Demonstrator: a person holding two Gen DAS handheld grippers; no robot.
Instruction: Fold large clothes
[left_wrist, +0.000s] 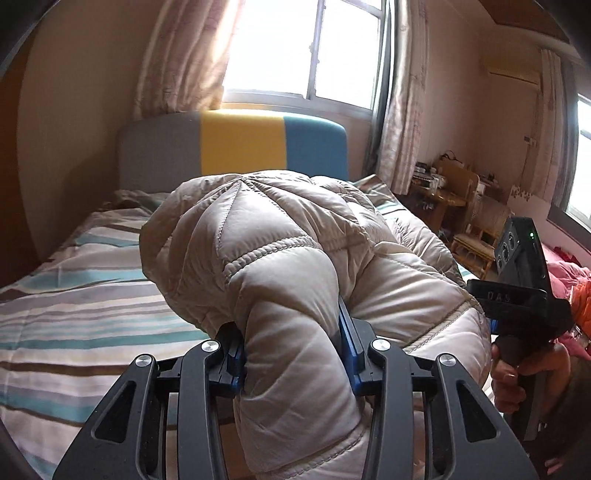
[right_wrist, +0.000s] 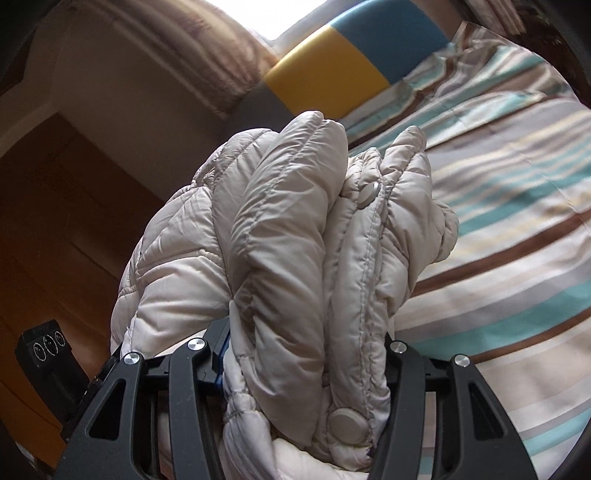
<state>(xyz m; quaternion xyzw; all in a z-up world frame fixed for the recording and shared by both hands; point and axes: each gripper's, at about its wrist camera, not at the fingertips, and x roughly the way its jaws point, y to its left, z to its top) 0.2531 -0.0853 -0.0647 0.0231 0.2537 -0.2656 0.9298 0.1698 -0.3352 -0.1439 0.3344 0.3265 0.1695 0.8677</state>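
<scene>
The left tongs (left_wrist: 295, 354) are clamping a thick fold of the beige puffer jacket (left_wrist: 280, 236), which is bulging up beyond them, above the striped bed (left_wrist: 74, 295). The right tongs (right_wrist: 306, 350) are squeezing another bunched fold of the jacket by its snap buttons (right_wrist: 347, 424), with the bed lying to their right.
</scene>
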